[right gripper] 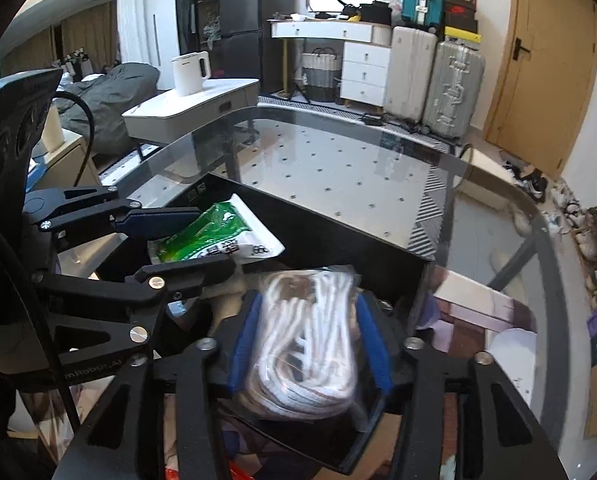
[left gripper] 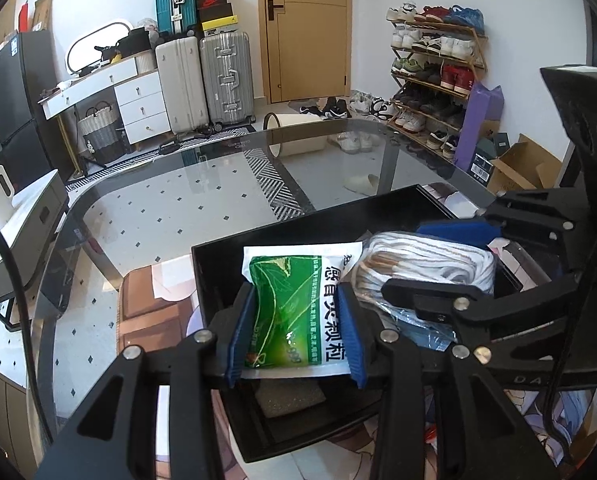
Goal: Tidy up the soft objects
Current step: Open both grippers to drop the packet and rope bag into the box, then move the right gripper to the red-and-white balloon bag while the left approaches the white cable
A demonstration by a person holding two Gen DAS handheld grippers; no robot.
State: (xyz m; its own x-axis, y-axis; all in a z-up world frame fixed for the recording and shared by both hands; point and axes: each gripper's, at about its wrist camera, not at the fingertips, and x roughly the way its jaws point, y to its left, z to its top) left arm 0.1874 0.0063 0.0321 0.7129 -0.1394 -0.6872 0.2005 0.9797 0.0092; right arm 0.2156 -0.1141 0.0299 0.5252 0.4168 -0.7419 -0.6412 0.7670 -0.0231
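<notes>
Green-and-white sachet (left gripper: 294, 312) sits between the left gripper (left gripper: 296, 334) pads, over the near-left part of the black tray (left gripper: 306, 228). Blue pads flank both long edges of the pack; contact looks real on each side, so left reads as grasping the sachet, though the hold seems light. Pack hangs just above the tray floor, a grey foam pad (left gripper: 288, 400) under its near end.

Just right of it, the bagged bundle of white rope (right gripper: 306, 344) lies between the right gripper (right gripper: 308, 344) pads, in the tray's right part. Wrist view is motion-blurred there; the plastic bulges up against both pads, but whether they press or merely stand alongside cannot be told. In the left view the bundle looks to rest on the tray, touching the sachet's right edge.

Tray sits on the glass table (left gripper: 202, 184), which is bare beyond it.

Step, as judged: both soft items being set down into the tray, side by side. Next move calls for spreading both sets of tongs fully, then backing up and away without dragging the plastic or snagging the neighbour gripper, since the two sit close.
</notes>
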